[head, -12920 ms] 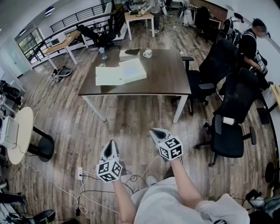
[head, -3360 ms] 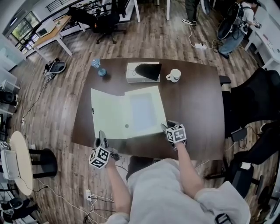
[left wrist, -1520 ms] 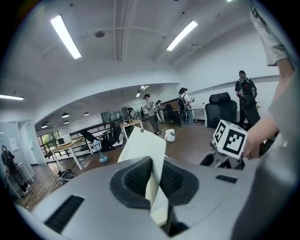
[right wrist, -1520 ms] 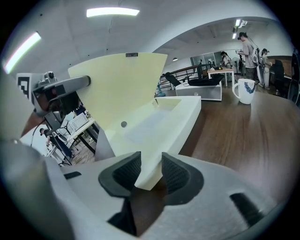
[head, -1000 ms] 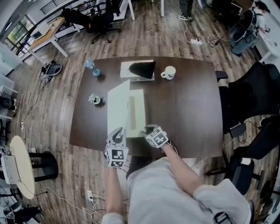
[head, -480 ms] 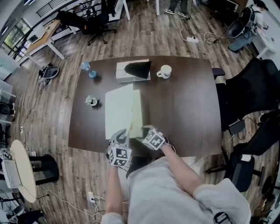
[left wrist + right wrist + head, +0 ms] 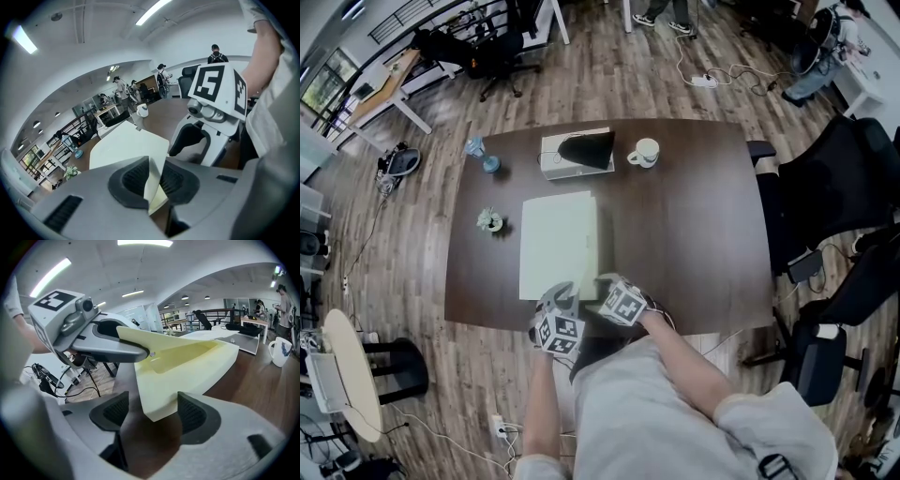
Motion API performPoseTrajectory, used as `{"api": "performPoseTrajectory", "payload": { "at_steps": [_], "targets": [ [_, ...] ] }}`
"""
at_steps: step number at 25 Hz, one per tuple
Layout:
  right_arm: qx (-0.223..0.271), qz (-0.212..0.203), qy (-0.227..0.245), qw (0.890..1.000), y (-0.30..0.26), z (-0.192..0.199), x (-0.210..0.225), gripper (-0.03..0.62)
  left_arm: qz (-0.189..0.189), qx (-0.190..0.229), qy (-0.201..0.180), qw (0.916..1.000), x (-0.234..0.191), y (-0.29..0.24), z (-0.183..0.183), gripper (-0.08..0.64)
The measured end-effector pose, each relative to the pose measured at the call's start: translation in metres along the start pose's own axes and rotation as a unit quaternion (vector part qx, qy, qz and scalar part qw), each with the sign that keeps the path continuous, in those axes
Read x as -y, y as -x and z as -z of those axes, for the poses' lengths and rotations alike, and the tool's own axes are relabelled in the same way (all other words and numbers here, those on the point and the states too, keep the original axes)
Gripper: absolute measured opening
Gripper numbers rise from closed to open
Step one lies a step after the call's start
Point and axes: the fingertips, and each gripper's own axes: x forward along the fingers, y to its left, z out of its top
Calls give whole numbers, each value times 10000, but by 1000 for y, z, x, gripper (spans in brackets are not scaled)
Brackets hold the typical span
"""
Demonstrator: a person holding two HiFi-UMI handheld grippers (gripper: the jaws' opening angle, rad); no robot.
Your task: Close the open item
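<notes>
A pale yellow folder [image 7: 558, 246] lies on the dark brown table [image 7: 694, 225], folded over so its cover rests almost flat. At the near edge a narrow gap shows under the cover [image 7: 187, 362]. My left gripper [image 7: 565, 291] is at the folder's near edge, shut on the thin edge of the cover [image 7: 126, 145], which runs between its pads [image 7: 136, 178]. Right beside it is my right gripper [image 7: 602, 281], its jaws opening. The folder's near corner sits between the right pads [image 7: 194, 411] without touching them.
A white mug [image 7: 644, 152] and a white box with a black object on it [image 7: 575, 153] stand at the table's far side. A small plant [image 7: 490, 221] and a blue vase [image 7: 478, 153] are at the left. Black office chairs [image 7: 834, 187] stand to the right.
The raised cover has swung down to the left and now lies nearly flat on the folder. The right gripper's jaws have spread apart. Both grippers stay at the near edge.
</notes>
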Motion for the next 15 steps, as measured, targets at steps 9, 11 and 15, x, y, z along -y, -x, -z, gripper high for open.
{"api": "performPoseTrajectory", "payload": {
  "at_steps": [9, 11, 15],
  "targets": [
    [14, -4, -10, 10000, -1, -1, 0, 313, 223, -172, 10, 9996, 9, -16, 11, 34],
    [8, -13, 7, 10000, -1, -2, -1, 312, 254, -211, 28, 9994, 9, -17, 14, 35],
    [5, -17, 26, 10000, -1, -3, -2, 311, 312, -295, 74, 9991, 12, -23, 19, 40]
  ]
}}
